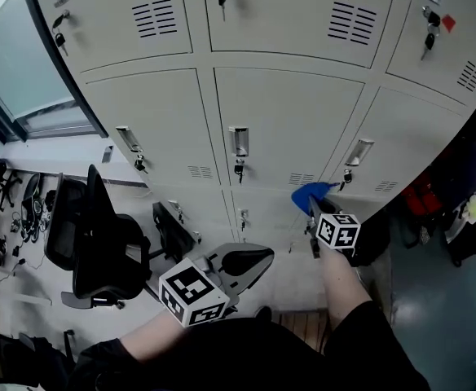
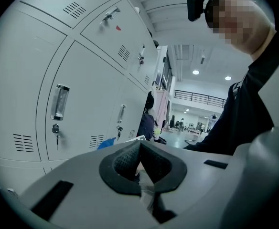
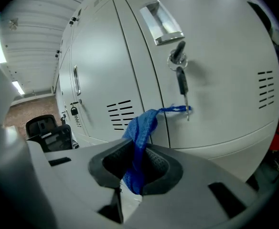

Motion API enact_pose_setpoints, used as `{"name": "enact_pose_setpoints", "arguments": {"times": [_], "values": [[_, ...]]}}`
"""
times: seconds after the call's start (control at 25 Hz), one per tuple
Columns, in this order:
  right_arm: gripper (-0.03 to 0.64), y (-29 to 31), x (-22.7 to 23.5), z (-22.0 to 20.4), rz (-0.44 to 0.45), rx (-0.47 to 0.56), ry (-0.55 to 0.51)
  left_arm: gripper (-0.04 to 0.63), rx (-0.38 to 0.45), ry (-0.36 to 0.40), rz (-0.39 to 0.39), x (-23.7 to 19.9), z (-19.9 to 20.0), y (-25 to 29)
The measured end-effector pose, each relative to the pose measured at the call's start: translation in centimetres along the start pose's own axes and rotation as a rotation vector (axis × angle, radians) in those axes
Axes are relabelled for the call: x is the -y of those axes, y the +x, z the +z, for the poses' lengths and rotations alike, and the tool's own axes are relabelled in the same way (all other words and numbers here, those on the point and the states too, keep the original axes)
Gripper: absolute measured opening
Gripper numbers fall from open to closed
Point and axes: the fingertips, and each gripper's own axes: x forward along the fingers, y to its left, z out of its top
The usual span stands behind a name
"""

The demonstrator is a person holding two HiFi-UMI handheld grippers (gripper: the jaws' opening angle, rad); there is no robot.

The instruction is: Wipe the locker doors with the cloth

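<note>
In the head view, the right gripper [image 1: 314,208] lifts the blue cloth [image 1: 309,193] to the foot of a locker door [image 1: 291,120], while the left gripper [image 1: 250,261] hangs low and well clear. The wipe would likely go best with the bunched cloth pressed flatter on the panel and swept in overlapping strokes. In the left gripper view, its jaws rest together with nothing between them. In the right gripper view, the jaws are clamped on the cloth, whose free end trails toward the hanging key [image 3: 182,81], so the strokes should steer round it.
</note>
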Motion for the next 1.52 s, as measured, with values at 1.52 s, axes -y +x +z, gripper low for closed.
{"name": "enact_pose_setpoints", "arguments": {"times": [1.52], "values": [[0.044, -18.2, -35.3, -2.0, 0.261, 0.056, -0.115, 0.006, 0.067, 0.142, -0.065, 6.7, -2.9, -18.4]]}}
